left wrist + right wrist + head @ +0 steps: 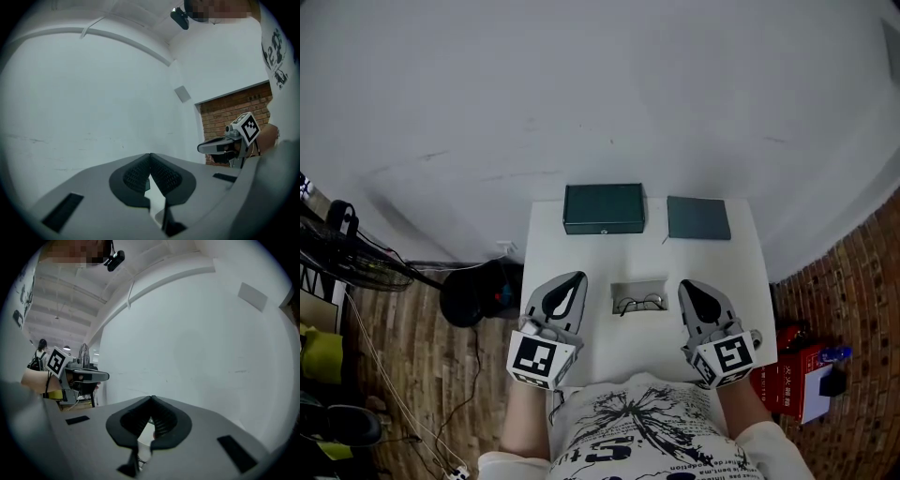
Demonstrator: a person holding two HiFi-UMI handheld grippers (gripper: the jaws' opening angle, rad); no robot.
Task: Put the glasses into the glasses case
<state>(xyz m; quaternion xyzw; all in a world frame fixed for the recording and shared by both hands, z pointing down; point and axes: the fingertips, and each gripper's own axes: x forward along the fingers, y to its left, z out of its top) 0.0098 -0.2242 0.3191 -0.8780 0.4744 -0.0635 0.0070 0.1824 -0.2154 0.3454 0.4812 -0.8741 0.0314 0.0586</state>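
Left tongs [150, 153] and right tongs [151, 397]: both pairs of jaws meet at the tips, nothing held. Both are over the near part of the tabletop [581, 255]. The glasses [639, 303] lie between the two tongs, touching neither, on a pale shallow tray [623, 286]. The dark-green glasses case [603, 208], lid down, sits beyond the left tongs. A flatter dark-green item [698, 218] lies beyond the right tongs, kind unclear. Judgement: ready pose, flanking the glasses so either side can reach; the case needs opening first.
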